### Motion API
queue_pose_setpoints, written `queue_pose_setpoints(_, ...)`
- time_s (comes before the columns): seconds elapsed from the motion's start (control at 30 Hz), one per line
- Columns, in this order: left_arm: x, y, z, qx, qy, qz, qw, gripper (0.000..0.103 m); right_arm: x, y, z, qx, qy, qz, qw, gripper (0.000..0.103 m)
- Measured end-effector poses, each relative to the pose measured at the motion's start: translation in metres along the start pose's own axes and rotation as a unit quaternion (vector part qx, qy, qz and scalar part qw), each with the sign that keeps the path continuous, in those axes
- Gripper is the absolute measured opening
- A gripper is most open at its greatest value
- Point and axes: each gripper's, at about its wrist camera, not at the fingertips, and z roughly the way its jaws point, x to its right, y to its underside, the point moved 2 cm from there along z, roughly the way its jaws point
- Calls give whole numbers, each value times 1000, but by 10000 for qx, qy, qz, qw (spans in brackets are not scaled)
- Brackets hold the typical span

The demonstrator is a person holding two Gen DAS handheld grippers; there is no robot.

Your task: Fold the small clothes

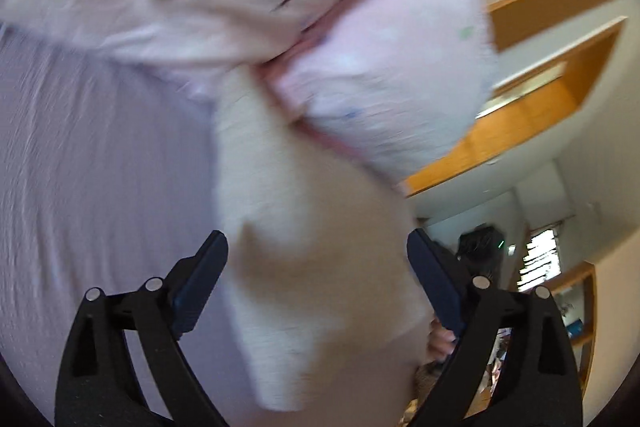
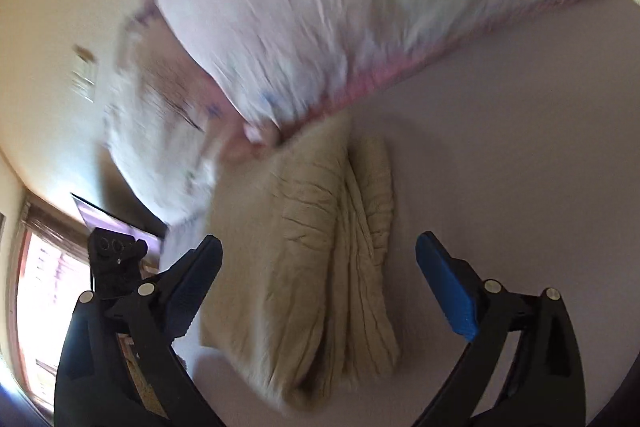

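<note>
Right wrist: both tools (image 2: 316,247) (image 1: 318,241) released, cream garment (image 2: 304,267) between, pink hem (image 2: 360,87) beyond.

The cream garment (image 2: 316,259) is a soft, matt cloth, ribbed and creased in fine ridges; the pale pink garment (image 2: 320,27) is thin, matt cloth with small green and blue prints and a darker pink ribbed trim, blurred here; the lilac sheet (image 2: 520,155) beneath is smooth, matt fabric with faint wrinkles. The right gripper (image 2: 318,255) has matt black plastic arms, shiny round metal pins and blue pads (image 2: 448,287) with a finely ridged surface; the left gripper (image 1: 318,251) looks the same; the wooden frame (image 1: 532,115) is smooth, warm-toned wood with a slight sheen.
</note>
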Motion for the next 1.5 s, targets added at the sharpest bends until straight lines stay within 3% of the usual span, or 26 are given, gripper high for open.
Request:
queue_pose_setpoints(0.13, -17, 9, 26, -339, -91, -156, 9993, 90, 3, -2, 30, -311, -52, 247, 9992, 98)
queue_pose_setpoints(0.2, -14, 12, 36, -332, -249, 63, 9991, 87, 0, -1, 35, -355, -111, 157, 9992, 76)
queue_pose_setpoints(0.23, -12, 13, 41, -329, -268, 146, 9990, 83, 1, 2, 39, -379, -39, 144, 9992, 50)
queue_pose_setpoints(0.27, -11, 13, 47, -331, -229, 158, 9991, 75, 2, 2, 41, -413, -99, 154, 9990, 40)
queue_pose_setpoints(0.3, -12, 12, 49, -303, -274, 135, 9991, 71, 4, 4, 41, -394, -264, 251, 9986, 37)
queue_pose_setpoints(0.37, -13, 11, 40, -213, -192, 253, 9993, 50, 2, 9, 35, -264, -420, 332, 9982, 34)
queue_pose_setpoints(0.47, -10, 13, 15, -106, 36, 365, 9993, 42, -18, 16, 28, -189, -778, 212, 9966, 32)
queue_pose_setpoints(0.53, -11, 16, -11, 97, -68, 547, 9984, 42, -37, 22, 31, -272, -1026, 23, 9943, 31)
queue_pose_setpoints(0.6, -15, 17, -37, 408, -351, 689, 9962, 43, -61, 32, 44, -385, -1060, -340, 9930, 32)
queue_pose_setpoints(0.63, -19, 17, -47, 516, -581, 734, 9943, 47, -73, 36, 54, -451, -946, -537, 9930, 38)
queue_pose_setpoints(0.7, -30, 18, -64, 750, -1264, 780, 9861, 55, -87, 42, 74, -564, -110, -1011, 9932, 47)
queue_pose_setpoints(0.77, -35, 26, -88, 1126, -1711, 885, 9748, 70, -97, 42, 65, 38, 570, -1328, 9895, 57)
queue_pose_setpoints(0.83, -36, 34, -108, 1397, -1926, 1063, 9655, 78, -104, 38, 44, 555, 339, -1285, 9896, 57)
queue_pose_setpoints(0.9, -24, 47, -115, 1495, -2164, 1317, 9558, 84, -107, 34, 44, 429, 97, -1189, 9919, 57)
queue_pose_setpoints(0.97, -17, 65, -119, 1524, -2266, 1479, 9506, 89, -109, 33, 58, 192, 303, -1141, 9928, 56)
queue_pose_setpoints(1.0, -6, 70, -122, 1500, -2298, 1543, 9492, 90, -109, 34, 70, 56, 419, -1118, 9928, 49)
queue_pose_setpoints(1.03, -5, 80, -126, 1452, -2378, 1590, 9471, 95, -106, 35, 86, -190, 492, -1058, 9930, 14)
queue_pose_setpoints(1.07, -6, 91, -131, 1386, -2652, 1602, 9406, 101, -103, 36, 93, -208, 465, -964, 9940, 15)
queue_pose_setpoints(1.13, -3, 107, -130, 1433, -3223, 1635, 9214, 101, -91, 30, 91, 54, 479, -597, 9971, 10)
queue_pose_setpoints(1.2, 0, 118, -126, 1396, -3529, 1744, 9086, 101, -79, 26, 82, 210, 555, -250, 9979, 10)
queue_pose_setpoints(1.27, 0, 128, -120, 1239, -3601, 1849, 9060, 101, -83, 30, 75, 214, 728, -353, 9965, 22)
queue_pose_setpoints(1.33, 0, 135, -115, 1112, -3683, 1867, 9039, 101, -96, 42, 53, 485, 872, -608, 9932, 31)
queue_pose_setpoints(1.4, 1, 144, -111, 982, -3726, 1926, 9024, 101, -111, 62, 24, 722, 381, -986, 9918, 41)
queue_pose_setpoints(1.43, 2, 148, -108, 920, -3673, 1974, 9042, 101, -121, 79, 11, 705, -100, -1155, 9907, 42)
queue_pose_setpoints(1.5, 3, 154, -104, 807, -3600, 1970, 9084, 101, -129, 100, 6, 448, -445, -1305, 9894, 42)
